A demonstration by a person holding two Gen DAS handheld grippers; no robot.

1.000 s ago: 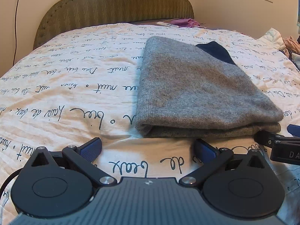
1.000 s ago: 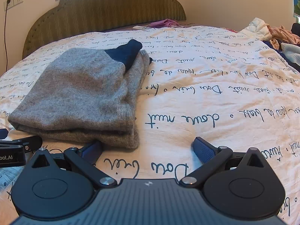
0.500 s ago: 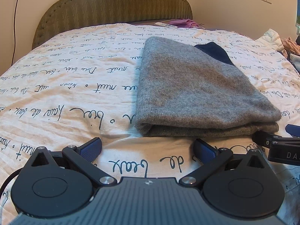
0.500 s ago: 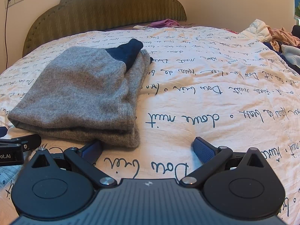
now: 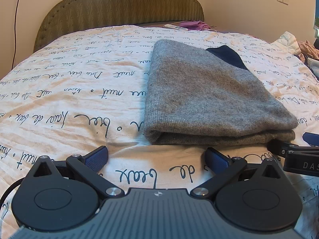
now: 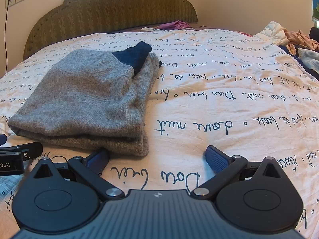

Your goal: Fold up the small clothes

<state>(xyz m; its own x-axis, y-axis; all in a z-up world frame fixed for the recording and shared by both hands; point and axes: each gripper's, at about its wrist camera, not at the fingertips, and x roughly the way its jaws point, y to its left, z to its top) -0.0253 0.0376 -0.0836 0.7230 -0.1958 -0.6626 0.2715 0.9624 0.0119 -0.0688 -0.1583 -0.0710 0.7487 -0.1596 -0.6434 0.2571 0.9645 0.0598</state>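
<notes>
A grey knit garment point(image 5: 209, 99) lies folded flat on the bed, with a dark navy part point(image 5: 227, 56) showing at its far right end. In the right wrist view the same garment point(image 6: 85, 101) sits to the left, its navy part point(image 6: 133, 56) on top at the far end. My left gripper point(image 5: 156, 157) is open just in front of the fold's near edge, holding nothing. My right gripper point(image 6: 156, 157) is open near the garment's right front corner, its left pad point(image 6: 97, 160) close to the cloth. Each gripper's tip shows at the edge of the other's view.
The bed is covered by a cream quilt point(image 5: 69, 91) with dark script print. An olive padded headboard point(image 5: 123, 4) stands behind. A purple cloth point(image 5: 196, 23) and a remote lie near it. A pile of clothes point(image 6: 293, 39) sits at the right edge.
Both grippers have drifted back very slightly and stay open. The folded garment has not moved.
</notes>
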